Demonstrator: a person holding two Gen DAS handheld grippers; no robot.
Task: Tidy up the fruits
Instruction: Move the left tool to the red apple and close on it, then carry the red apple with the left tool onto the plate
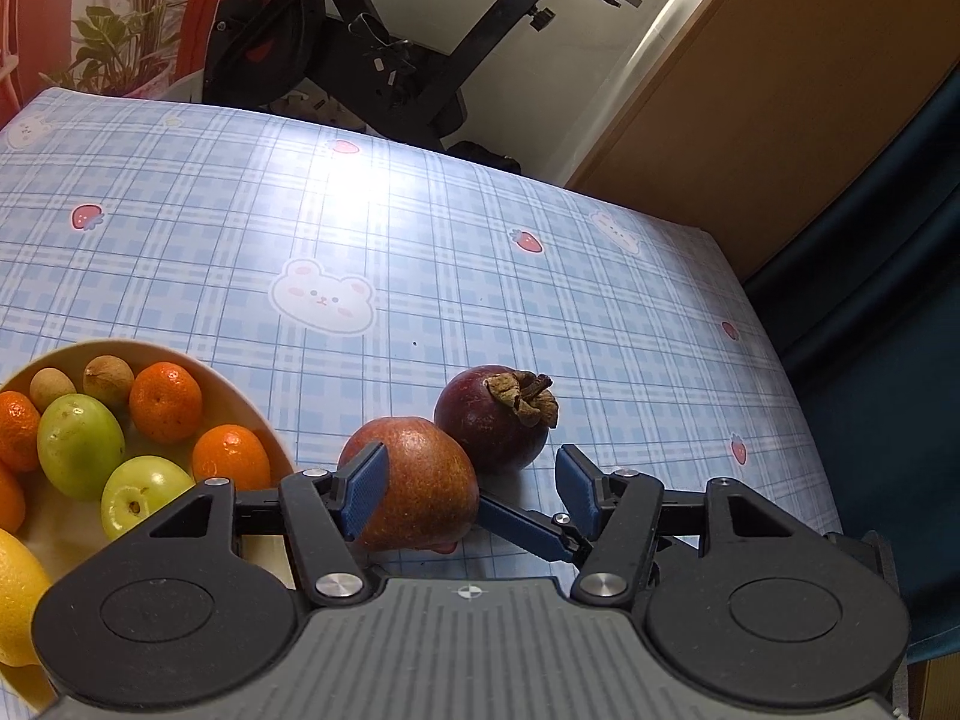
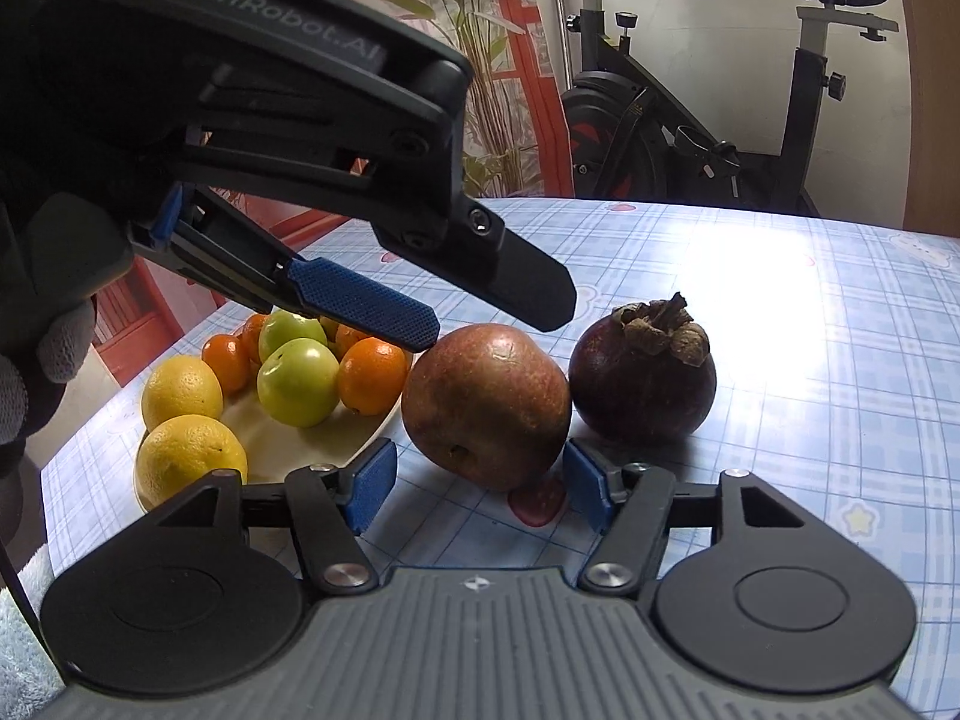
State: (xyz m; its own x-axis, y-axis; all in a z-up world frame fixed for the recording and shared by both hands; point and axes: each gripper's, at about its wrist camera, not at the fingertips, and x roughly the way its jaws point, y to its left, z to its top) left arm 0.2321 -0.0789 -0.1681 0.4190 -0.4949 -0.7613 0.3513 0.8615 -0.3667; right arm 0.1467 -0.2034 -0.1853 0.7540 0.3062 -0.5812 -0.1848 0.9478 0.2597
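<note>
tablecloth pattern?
Light blue plaid tablecloth printed with white bear faces and small red strawberries; clearest in the left wrist view.

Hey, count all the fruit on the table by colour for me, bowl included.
Orange fruits: 4
Green fruits: 2
Yellow fruits: 2
Small tan fruits: 2
Red-brown fruit: 1
Dark purple fruit: 1
Total: 12

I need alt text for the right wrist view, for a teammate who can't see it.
A reddish-brown apple sits on the blue plaid tablecloth just ahead of the open right tongs, with the left tongs open above it. A mangosteen lies right of it; a plate of citrus and green fruit lies left.
</note>
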